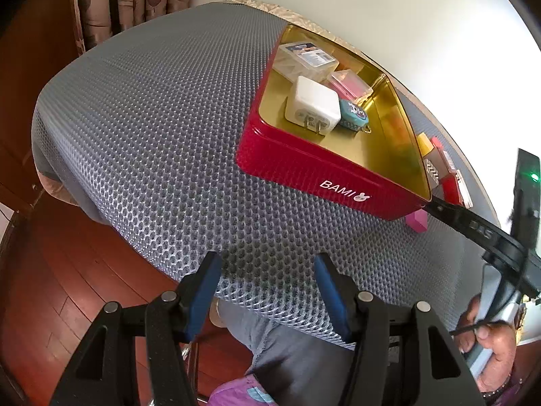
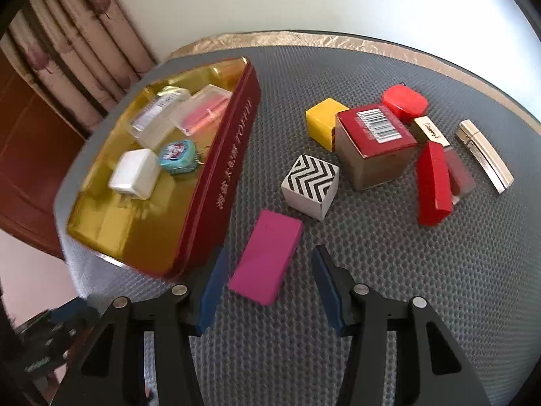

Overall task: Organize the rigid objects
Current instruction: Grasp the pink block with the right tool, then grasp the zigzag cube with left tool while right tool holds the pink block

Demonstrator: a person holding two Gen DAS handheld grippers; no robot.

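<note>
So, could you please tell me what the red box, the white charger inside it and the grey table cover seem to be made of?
Red box: likely tin-plated metal; glossy red outside, mirror-like gold inside that reflects its contents.
White charger: smooth, slightly glossy plastic with two metal prongs.
Grey table cover: probably soft rubber or foam mat, matte, with a raised honeycomb pattern; it curves over the edge.

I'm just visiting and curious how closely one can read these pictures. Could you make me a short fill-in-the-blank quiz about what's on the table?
1. The white charger lies inside the red ____.
2. The block lying between the right gripper's open fingers is coloured ____.
3. The zigzag-striped cube is black and ____.
4. The left gripper is open and holds ____.

Missing words: tin; pink; white; nothing
</note>
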